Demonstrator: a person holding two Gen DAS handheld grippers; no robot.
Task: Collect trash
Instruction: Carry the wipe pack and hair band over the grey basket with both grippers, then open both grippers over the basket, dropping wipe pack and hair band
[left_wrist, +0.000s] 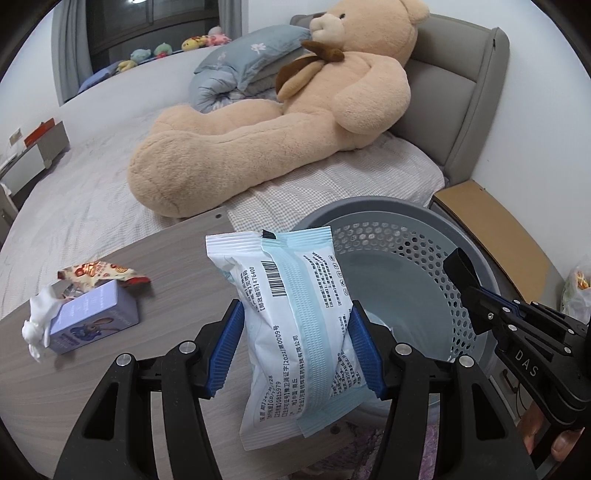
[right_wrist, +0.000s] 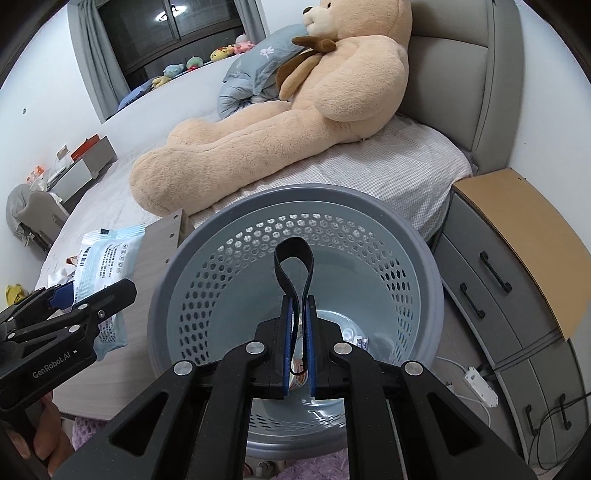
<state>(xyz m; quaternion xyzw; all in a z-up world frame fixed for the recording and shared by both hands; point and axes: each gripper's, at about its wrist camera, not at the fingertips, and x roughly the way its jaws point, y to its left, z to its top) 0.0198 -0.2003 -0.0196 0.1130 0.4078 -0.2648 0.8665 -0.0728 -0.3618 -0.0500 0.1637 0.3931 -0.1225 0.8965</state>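
Blue ribbed pads of the left gripper clamp a white and pale-blue wipes packet from both sides, holding it upright above the near edge of a wooden table, just left of a grey perforated wastebasket. On the right, the right gripper has its fingers drawn narrow on a black elastic loop, which stands up from the pads over the open mouth of the basket; the same loop shows in the left view at the basket's right rim. At the bottom of the basket lies a small white scrap, too small to identify. Far left on the table sit a purple box, a crumpled white tissue touching its left end, and a red and cream snack wrapper just behind it. Beyond the table, a large tan teddy bear sprawls across the bed, leaning on blue-grey pillows. Right of the basket stands a grey drawer unit with a tan top.
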